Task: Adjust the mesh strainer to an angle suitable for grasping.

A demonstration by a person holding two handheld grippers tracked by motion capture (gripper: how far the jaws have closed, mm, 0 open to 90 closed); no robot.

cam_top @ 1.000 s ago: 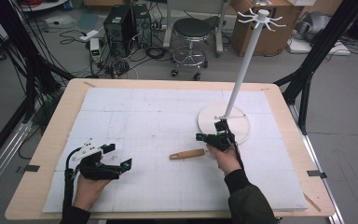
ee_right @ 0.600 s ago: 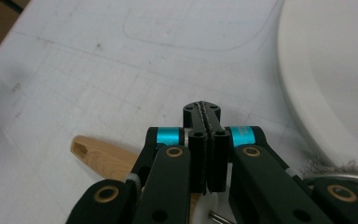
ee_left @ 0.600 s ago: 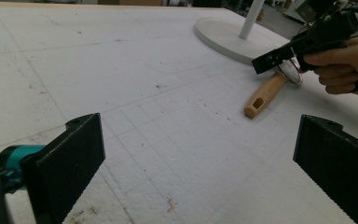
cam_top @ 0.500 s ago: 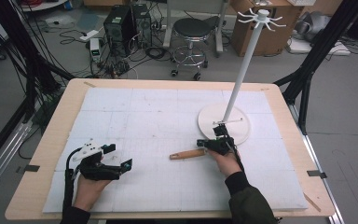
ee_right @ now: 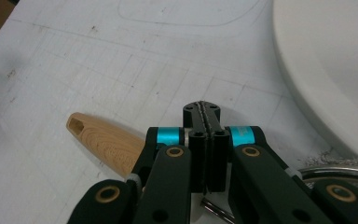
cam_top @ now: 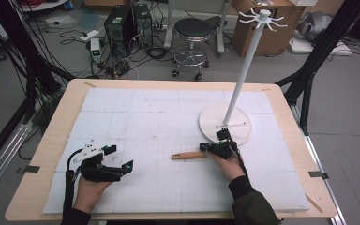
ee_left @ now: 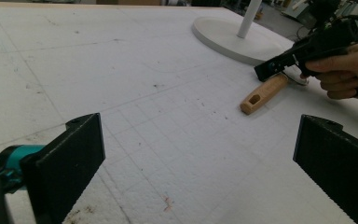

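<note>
While the wooden-handled strainer (cam_top: pixel 190 155) lies on the foam mat (cam_top: pixel 140 117) just beside the white stand base (cam_top: pixel 225 124), the right gripper (cam_top: pixel 211 149) is held over its handle's metal end, jaws clenched with nothing seen between them. The left gripper (cam_top: pixel 122 161) is parked well apart, jaws spread, likely kept clear.

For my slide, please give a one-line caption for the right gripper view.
Shut right tongs poised over a wooden-handled strainer lying on the white mat beside the round stand base.
</note>
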